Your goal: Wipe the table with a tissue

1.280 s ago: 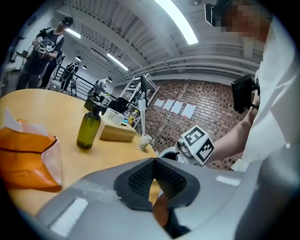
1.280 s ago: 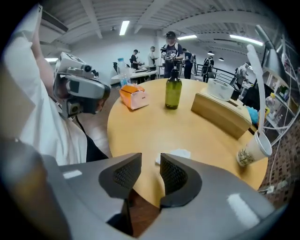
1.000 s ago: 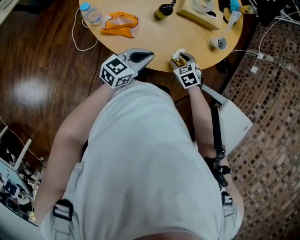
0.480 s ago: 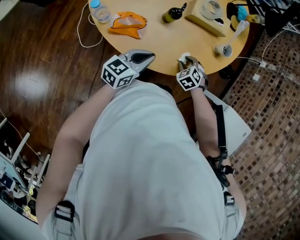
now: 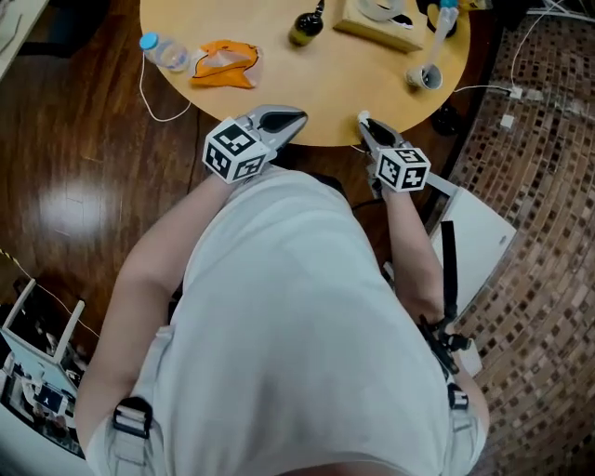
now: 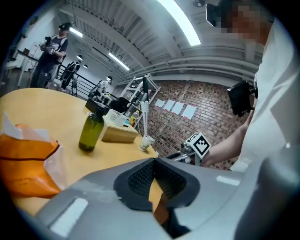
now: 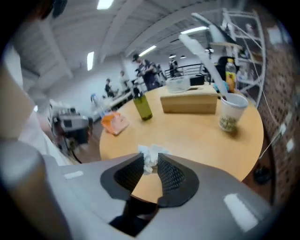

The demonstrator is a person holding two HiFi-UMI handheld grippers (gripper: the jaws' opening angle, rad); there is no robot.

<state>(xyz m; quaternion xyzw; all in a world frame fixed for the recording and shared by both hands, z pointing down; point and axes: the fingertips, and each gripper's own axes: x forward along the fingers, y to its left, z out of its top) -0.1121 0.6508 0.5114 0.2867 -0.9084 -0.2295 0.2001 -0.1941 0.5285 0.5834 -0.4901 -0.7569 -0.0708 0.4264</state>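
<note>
A round wooden table (image 5: 325, 88) lies in front of me. My right gripper (image 7: 151, 163) hovers over its near edge, and a crumpled white tissue (image 7: 150, 157) is pinched between the tips. Its jaws have just been closing on that tissue. In the head view the right gripper (image 5: 365, 125) points at the table rim, with a white scrap of the tissue (image 5: 362, 118) at its tip. My left gripper (image 5: 296, 117) is at the near edge further left. In its own view the left gripper (image 6: 153, 160) has its tips together, with nothing between them.
On the table stand an olive bottle (image 5: 304, 26), a wooden tissue box (image 5: 376, 23) and a paper cup (image 5: 423, 78). An orange packet (image 5: 223, 63) and a clear water bottle (image 5: 165, 53) lie at the left. A white cable (image 5: 149, 93) hangs off the left edge.
The right gripper has rolled, so its marker cube now sits lower right of the jaws, and its jaws have closed on the tissue. The left gripper has stayed at the table edge.
</note>
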